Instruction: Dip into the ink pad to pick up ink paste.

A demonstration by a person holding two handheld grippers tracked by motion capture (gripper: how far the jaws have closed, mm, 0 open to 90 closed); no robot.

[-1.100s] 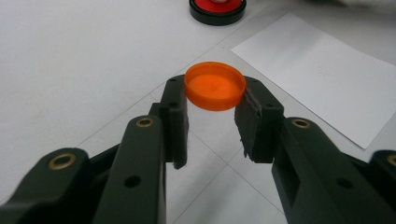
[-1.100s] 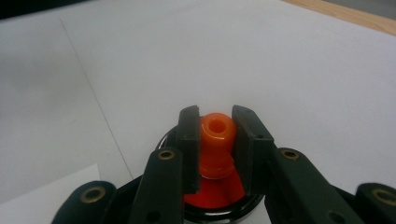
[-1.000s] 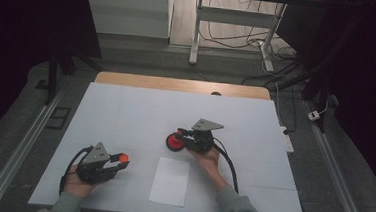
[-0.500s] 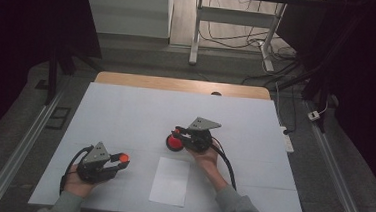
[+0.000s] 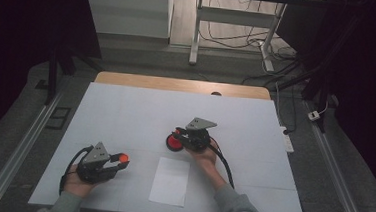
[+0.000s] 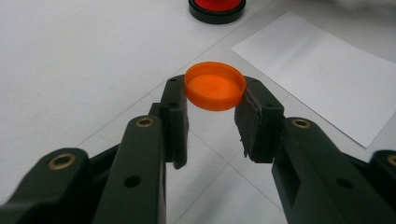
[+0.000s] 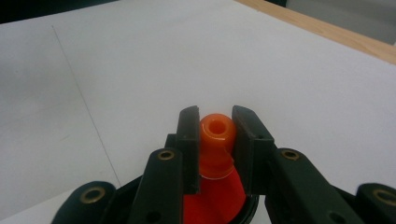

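My left gripper (image 6: 215, 95) is shut on a small orange cap (image 6: 215, 86), holding it by its rim just above the white table, hollow side up. In the high view this gripper (image 5: 117, 162) is at the front left with the cap (image 5: 121, 157) at its tip. My right gripper (image 7: 215, 122) is shut on an orange knob-shaped stamp (image 7: 217, 133), held upright over a round red ink pad with a black rim (image 7: 212, 203). In the high view the right gripper (image 5: 180, 134) is mid-table, directly over the pad (image 5: 173, 143).
A white sheet of paper (image 5: 170, 181) lies near the front edge between the two hands, and also appears in the left gripper view (image 6: 327, 70). The white table top (image 5: 125, 111) has a wooden strip (image 5: 177, 84) along its far edge.
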